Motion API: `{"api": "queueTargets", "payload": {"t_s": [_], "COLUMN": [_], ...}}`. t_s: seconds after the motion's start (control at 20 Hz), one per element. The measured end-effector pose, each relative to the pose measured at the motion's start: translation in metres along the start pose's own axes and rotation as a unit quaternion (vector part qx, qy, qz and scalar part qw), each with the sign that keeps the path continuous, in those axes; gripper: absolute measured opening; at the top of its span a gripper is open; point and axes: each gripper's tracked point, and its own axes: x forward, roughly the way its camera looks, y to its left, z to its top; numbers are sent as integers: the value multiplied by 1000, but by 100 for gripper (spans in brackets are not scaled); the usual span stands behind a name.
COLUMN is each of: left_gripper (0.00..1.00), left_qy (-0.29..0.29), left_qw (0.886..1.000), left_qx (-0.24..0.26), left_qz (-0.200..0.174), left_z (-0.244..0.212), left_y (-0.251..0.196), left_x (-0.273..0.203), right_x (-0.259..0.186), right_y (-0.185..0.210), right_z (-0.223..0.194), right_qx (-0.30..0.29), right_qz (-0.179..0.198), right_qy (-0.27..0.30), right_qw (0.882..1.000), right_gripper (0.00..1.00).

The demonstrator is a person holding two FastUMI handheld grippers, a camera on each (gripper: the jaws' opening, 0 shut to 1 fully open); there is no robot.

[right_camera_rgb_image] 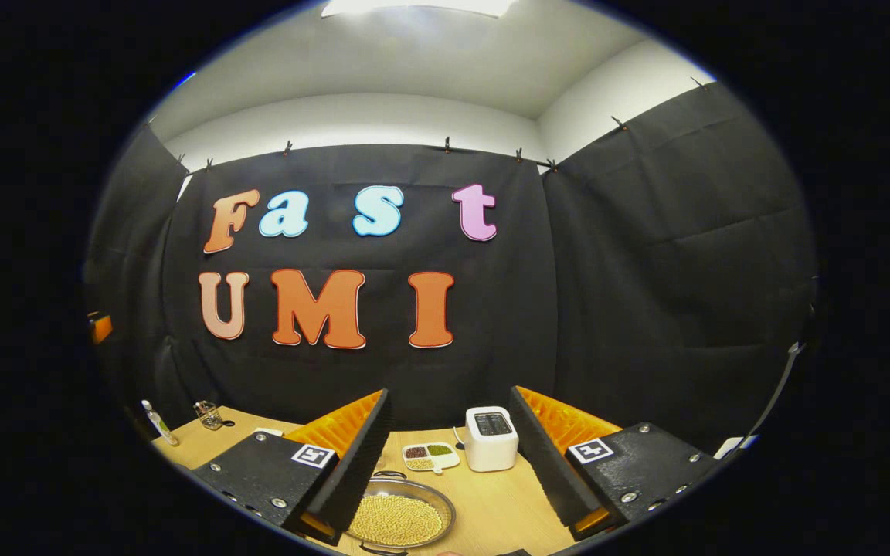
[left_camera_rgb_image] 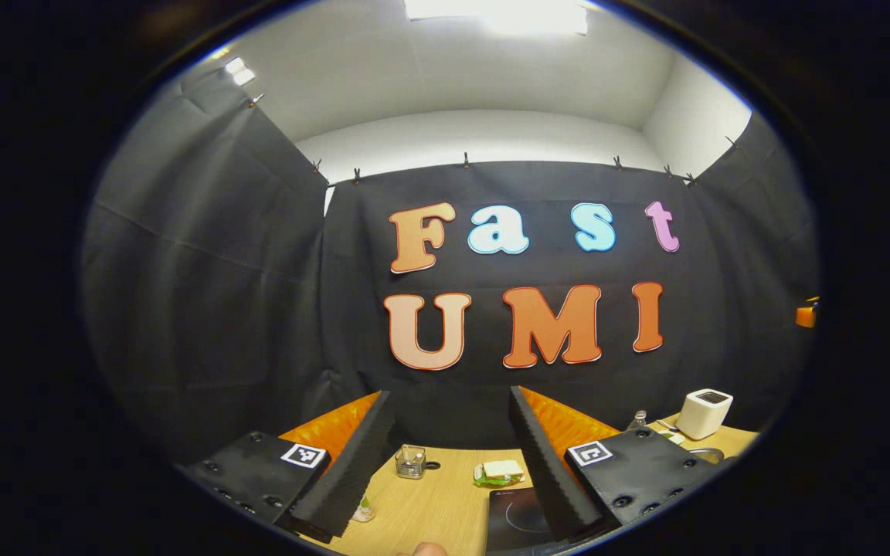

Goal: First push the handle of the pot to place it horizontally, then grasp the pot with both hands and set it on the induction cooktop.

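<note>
Nearest us, the left gripper [left_camera_rgb_image: 445, 471] hangs above the table [left_camera_rgb_image: 429, 502] with its fingers apart, the induction cooktop [left_camera_rgb_image: 514, 521] just below its tips. Our right gripper [right_camera_rgb_image: 449, 471] is spread wide too, holding nothing, over the pot [right_camera_rgb_image: 399, 513] full of yellow grains. Farther back we see a sectioned dish [right_camera_rgb_image: 429, 455], then a white toaster [right_camera_rgb_image: 491, 439].
</note>
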Motion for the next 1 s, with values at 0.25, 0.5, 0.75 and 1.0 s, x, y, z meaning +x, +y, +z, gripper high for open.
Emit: {"api": "queueTargets", "payload": {"t_s": [0.25, 0.5, 0.75, 1.0], "left_gripper": [98, 99, 100, 100], "left_qy": [2, 5, 7, 6], "left_qw": [1000, 1000, 1000, 1000], "left_qx": [-1, -2, -4, -5], "left_qz": [-10, -11, -10, -15], "left_z": [1, -1, 0, 1], "left_y": [-3, -2, -1, -2], "left_x": [-5, -4, -3, -5], "right_x": [1, -1, -7, -11], "right_y": [9, 11, 25, 34], "right_z": [2, -1, -14, -35], "right_qx": [-2, -13, -37, -67], "right_qz": [14, 21, 47, 52], "right_qy": [2, 3, 20, 41], "right_qw": [1000, 1000, 998, 996], "right_gripper": [94, 82, 44, 15]}}
